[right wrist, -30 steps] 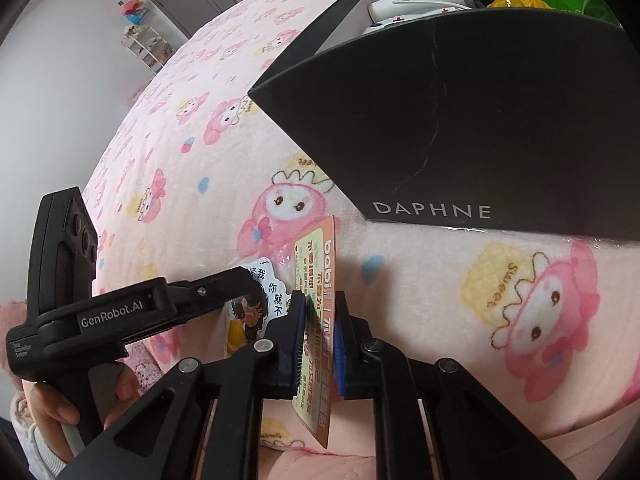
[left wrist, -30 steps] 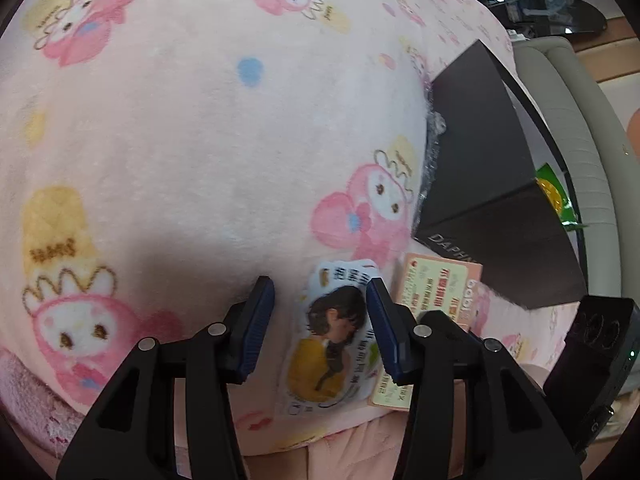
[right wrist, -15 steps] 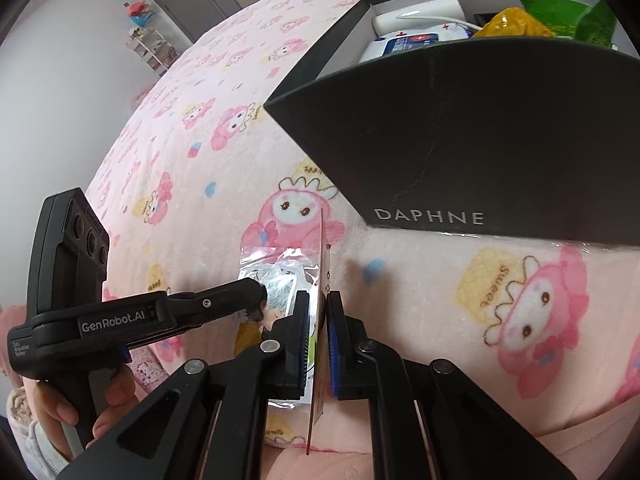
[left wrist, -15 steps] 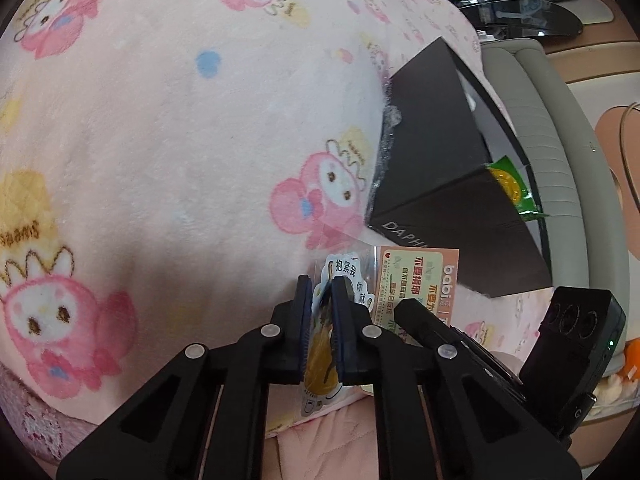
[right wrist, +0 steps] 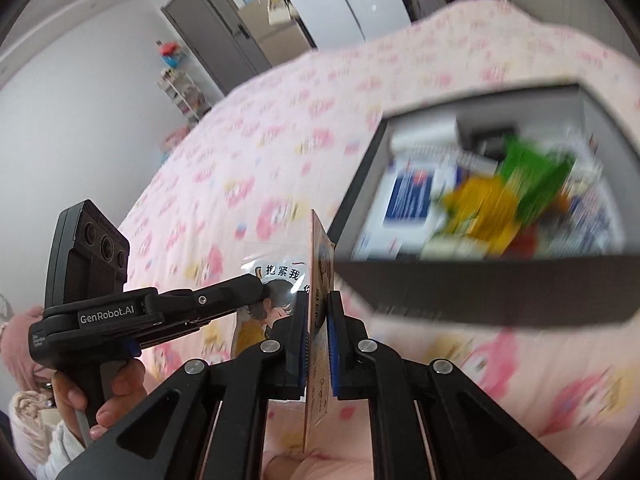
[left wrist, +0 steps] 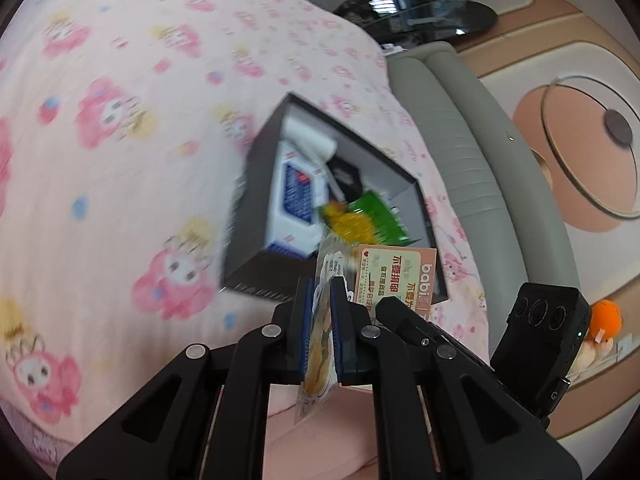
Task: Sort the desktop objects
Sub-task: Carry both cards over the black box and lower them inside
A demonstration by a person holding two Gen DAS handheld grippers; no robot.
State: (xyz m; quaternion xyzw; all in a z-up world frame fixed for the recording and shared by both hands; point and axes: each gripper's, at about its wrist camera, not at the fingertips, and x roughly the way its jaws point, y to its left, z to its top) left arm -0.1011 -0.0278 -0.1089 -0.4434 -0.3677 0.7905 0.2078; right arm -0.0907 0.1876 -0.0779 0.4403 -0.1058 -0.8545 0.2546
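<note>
Left gripper (left wrist: 320,300) clamps the sleeved picture card (left wrist: 324,280) edge-on; right gripper (right wrist: 318,312) pinches the pink card (right wrist: 318,264); both hang off the bed beside the black box (right wrist: 480,288), the right nearer.

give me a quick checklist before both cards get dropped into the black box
1. Left gripper shut on the cartoon card: ok.
2. Right gripper shut on the orange card: ok.
3. Black box open at the top: ok.
4. Free room in the box among the blue-white pack and green-yellow packet: cannot tell, blurred.
5. Cards above the box opening: not ok, both short of its near wall.
6. Cards apart from each other: cannot tell.
</note>
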